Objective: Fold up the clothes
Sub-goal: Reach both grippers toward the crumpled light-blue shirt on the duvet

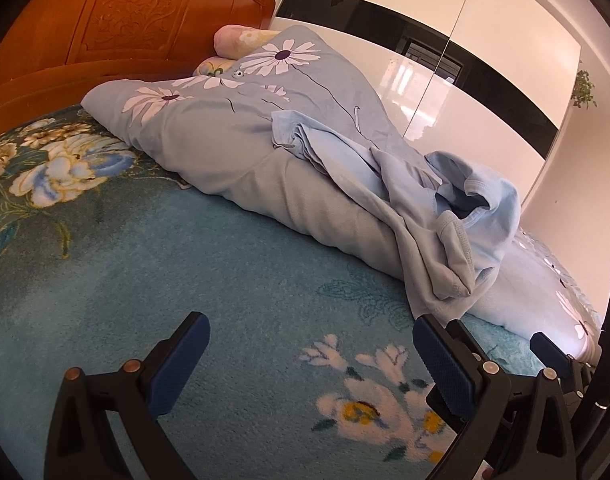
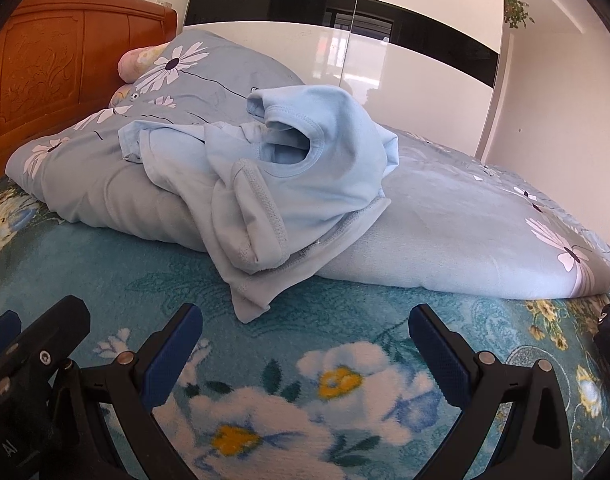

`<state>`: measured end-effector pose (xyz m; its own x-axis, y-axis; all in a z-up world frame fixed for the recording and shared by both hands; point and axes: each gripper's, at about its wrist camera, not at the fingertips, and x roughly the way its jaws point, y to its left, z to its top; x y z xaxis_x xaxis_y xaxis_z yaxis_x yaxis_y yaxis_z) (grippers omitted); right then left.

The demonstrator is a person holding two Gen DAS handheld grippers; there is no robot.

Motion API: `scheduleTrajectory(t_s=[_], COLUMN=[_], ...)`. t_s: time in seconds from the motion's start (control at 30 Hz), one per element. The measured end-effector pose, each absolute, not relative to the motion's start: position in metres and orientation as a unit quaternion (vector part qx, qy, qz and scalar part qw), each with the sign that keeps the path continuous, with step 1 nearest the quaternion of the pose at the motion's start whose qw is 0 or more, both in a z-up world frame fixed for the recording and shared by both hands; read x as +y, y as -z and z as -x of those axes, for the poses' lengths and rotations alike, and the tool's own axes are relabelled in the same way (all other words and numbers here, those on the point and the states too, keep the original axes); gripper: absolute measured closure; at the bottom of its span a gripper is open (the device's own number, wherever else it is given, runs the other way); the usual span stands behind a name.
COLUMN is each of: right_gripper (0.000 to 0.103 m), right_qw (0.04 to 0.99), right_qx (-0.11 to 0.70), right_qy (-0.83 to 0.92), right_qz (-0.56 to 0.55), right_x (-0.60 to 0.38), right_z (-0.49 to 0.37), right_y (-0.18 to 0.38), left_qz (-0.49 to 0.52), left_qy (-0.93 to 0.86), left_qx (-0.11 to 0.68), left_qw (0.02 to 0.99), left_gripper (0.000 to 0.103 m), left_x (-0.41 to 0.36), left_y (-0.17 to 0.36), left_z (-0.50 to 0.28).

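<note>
A crumpled light-blue shirt (image 2: 289, 188) lies heaped on the front slope of a grey-blue quilt with daisy print (image 2: 445, 232), one corner drooping onto the teal flowered blanket (image 2: 345, 312). In the left wrist view the same shirt (image 1: 437, 208) sits right of centre. My right gripper (image 2: 305, 340) hovers just in front of the shirt's hanging corner, open, nothing between its blue pads. My left gripper (image 1: 311, 348) is open too, over bare blanket (image 1: 185, 264) to the left of the shirt. The right gripper's finger (image 1: 549, 346) shows at that view's right edge.
An orange carved wooden headboard (image 1: 117, 20) stands at the far left, with a pink pillow (image 1: 233, 40) against it. A glossy white and black wardrobe (image 2: 345, 32) runs behind the bed. A small plant (image 2: 517, 8) hangs on the right wall.
</note>
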<state>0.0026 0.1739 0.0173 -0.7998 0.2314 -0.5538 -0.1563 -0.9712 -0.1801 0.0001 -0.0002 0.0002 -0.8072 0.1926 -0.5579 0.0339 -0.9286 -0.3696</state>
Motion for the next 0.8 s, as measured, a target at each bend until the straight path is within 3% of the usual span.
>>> scheduleTrajectory(t_s=[0.57,0.8], right_gripper=[0.0,0.0], right_qw=[0.094,0.059], right_qx=[-0.076,-0.076], right_qy=[-0.943,-0.931], right_qz=[0.311,0.352], right_x=[0.166,0.164], right_z=[0.004,0.013], right_y=[-0.013,-0.01], left_qz=[0.31,0.282], left_qy=[-0.927,-0.922], left_qx=[-0.206,-0.258], left_qw=[0.051,0.063], left_gripper=[0.0,0.0], left_x=[-0.004,-0.022], left_y=[0.001,-0.001], left_z=[-0.002,-0.012])
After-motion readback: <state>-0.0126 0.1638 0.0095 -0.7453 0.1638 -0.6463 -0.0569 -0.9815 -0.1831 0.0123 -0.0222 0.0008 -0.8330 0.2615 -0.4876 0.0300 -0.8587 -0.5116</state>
